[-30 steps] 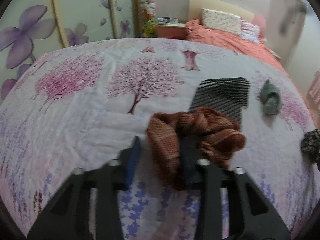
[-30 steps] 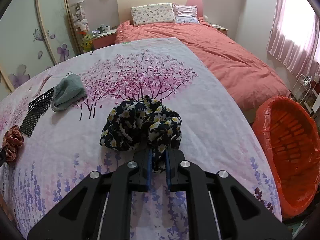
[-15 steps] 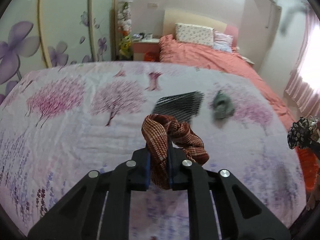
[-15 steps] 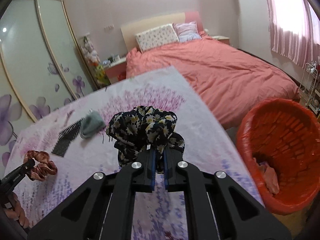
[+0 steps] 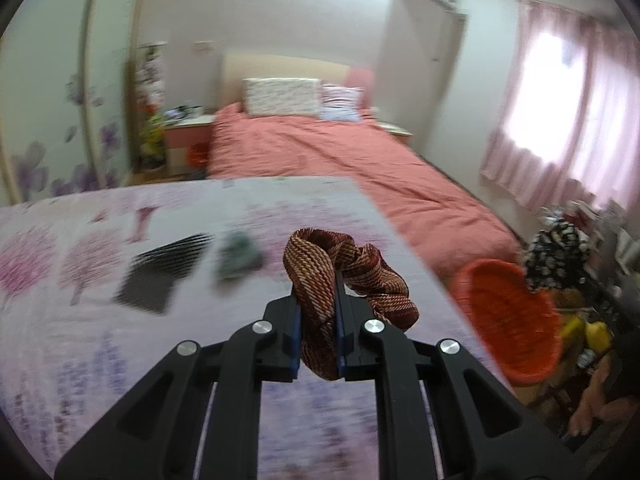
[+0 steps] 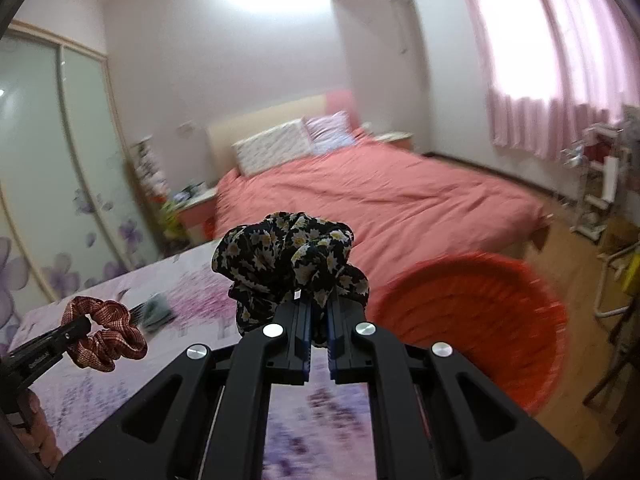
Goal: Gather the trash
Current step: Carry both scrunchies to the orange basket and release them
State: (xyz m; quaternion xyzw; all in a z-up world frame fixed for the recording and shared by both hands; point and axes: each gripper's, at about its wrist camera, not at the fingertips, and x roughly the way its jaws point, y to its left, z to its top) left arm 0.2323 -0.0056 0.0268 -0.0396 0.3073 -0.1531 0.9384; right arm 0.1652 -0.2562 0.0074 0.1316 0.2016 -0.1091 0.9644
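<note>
My left gripper [image 5: 317, 312] is shut on a rust-red woven scrunchie [image 5: 352, 272], held in the air above the floral bedspread [image 5: 100, 352]. My right gripper [image 6: 319, 320] is shut on a black scrunchie with daisy print [image 6: 288, 256], also lifted clear of the bed. The orange basket [image 6: 472, 320] stands on the floor just right of the bed's edge, below and to the right of the black scrunchie. In the right wrist view the left gripper [image 6: 80, 326] with the red scrunchie [image 6: 106, 332] shows at the left; in the left wrist view the black scrunchie [image 5: 558, 252] hangs above the basket [image 5: 508, 320].
A black mesh piece [image 5: 164, 268] and a grey-green cloth [image 5: 236, 258] lie on the floral bedspread. A bed with a coral duvet [image 6: 380, 200] stands beyond. A white rack [image 6: 600, 184] and clutter stand by the pink curtains [image 6: 540, 80]. Wardrobe doors [image 6: 48, 168] line the left.
Both grippers have lifted their scrunchies off the bedspread and swung right toward the orange basket. The left jaws, wider a second ago, have closed on the red scrunchie.
</note>
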